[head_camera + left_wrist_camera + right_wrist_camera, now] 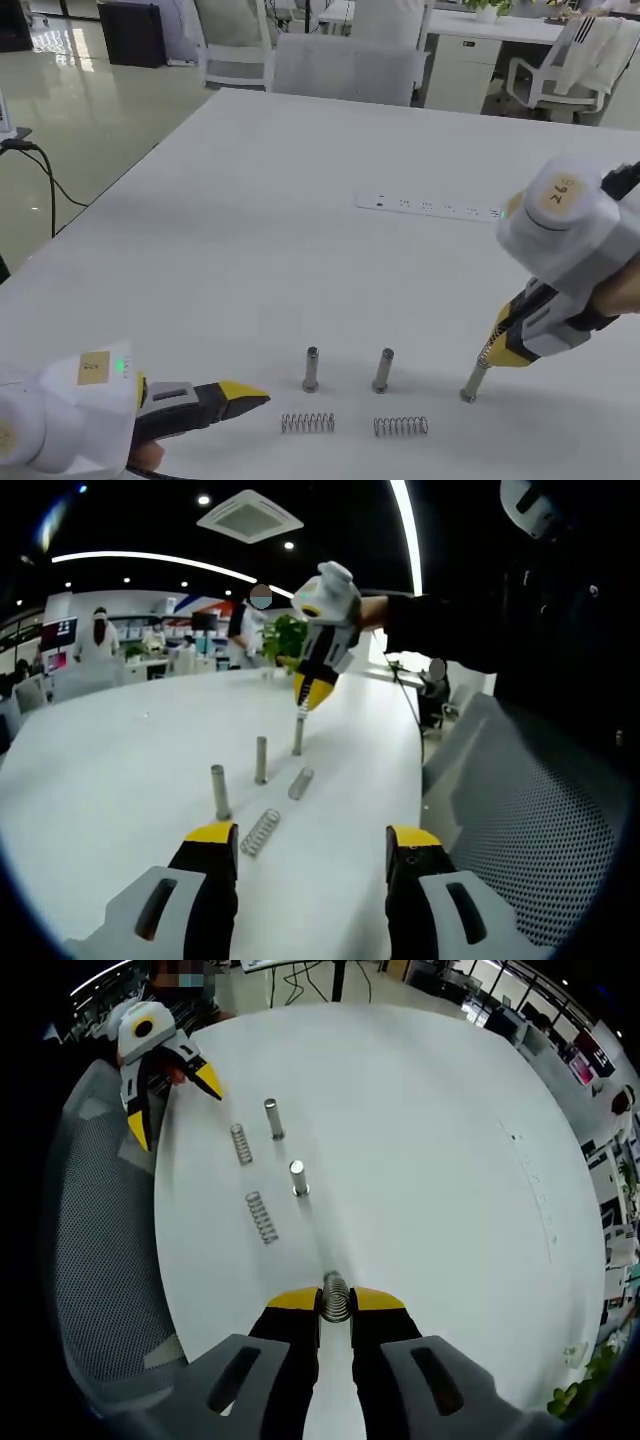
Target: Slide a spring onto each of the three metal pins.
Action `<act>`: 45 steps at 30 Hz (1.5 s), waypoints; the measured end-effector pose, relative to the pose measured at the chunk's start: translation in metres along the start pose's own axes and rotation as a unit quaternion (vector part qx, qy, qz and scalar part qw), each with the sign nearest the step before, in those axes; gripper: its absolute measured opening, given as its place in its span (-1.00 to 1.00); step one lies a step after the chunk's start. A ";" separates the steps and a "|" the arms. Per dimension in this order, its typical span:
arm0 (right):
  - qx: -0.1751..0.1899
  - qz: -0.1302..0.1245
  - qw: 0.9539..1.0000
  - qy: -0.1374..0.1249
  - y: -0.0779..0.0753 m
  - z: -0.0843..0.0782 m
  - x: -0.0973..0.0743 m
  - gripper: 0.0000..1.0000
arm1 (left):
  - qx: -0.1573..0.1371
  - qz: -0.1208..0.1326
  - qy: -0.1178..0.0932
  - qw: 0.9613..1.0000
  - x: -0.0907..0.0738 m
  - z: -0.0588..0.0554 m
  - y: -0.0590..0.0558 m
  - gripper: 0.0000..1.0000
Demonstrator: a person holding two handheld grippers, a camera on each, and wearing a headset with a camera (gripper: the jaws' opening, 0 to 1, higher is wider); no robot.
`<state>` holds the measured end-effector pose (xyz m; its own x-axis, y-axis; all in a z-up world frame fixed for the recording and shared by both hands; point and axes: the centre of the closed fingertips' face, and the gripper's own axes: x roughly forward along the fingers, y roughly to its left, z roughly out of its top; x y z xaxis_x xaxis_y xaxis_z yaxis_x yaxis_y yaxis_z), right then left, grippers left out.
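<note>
Risk: the spring (487,349), held at an angle at the top of the pin (470,385) in the lower right of the head view, may be jammed or the pin toppled.
Right gripper (335,1305): clamped on the spring.
Left gripper (310,838): wide open, nothing held.
Remaining: loose springs (307,423) are laid on the table (300,220) by two bare pins (311,368).

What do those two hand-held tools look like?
Both are white, boxy plastic handles ending in two black jaws with yellow tips. The left gripper carries a square tan label and a small green light; the right gripper has a round tan sticker with handwritten digits. The arm behind the right one wears a dark sleeve.
</note>
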<state>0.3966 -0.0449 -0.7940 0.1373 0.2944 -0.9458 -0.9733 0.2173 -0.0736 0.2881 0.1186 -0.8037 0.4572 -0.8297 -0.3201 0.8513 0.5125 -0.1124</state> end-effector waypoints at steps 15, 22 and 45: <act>-0.002 0.008 1.000 0.020 -0.004 -0.006 0.024 -0.83 | -0.002 -0.003 0.002 1.000 0.001 0.000 -0.004 0.07; 0.004 0.011 1.000 0.026 -0.005 -0.010 0.035 -0.83 | -0.003 -0.003 0.004 1.000 0.001 -0.001 -0.004 0.07; 0.019 0.016 0.999 0.028 -0.004 -0.020 0.056 -0.83 | -0.002 -0.005 0.006 1.000 0.002 -0.003 -0.003 0.05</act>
<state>0.4051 -0.0476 -0.8528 0.0953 0.2489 -0.9638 -0.9692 0.2442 -0.0328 0.2860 0.1157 -0.8067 0.4464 -0.8320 -0.3294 0.8545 0.5056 -0.1190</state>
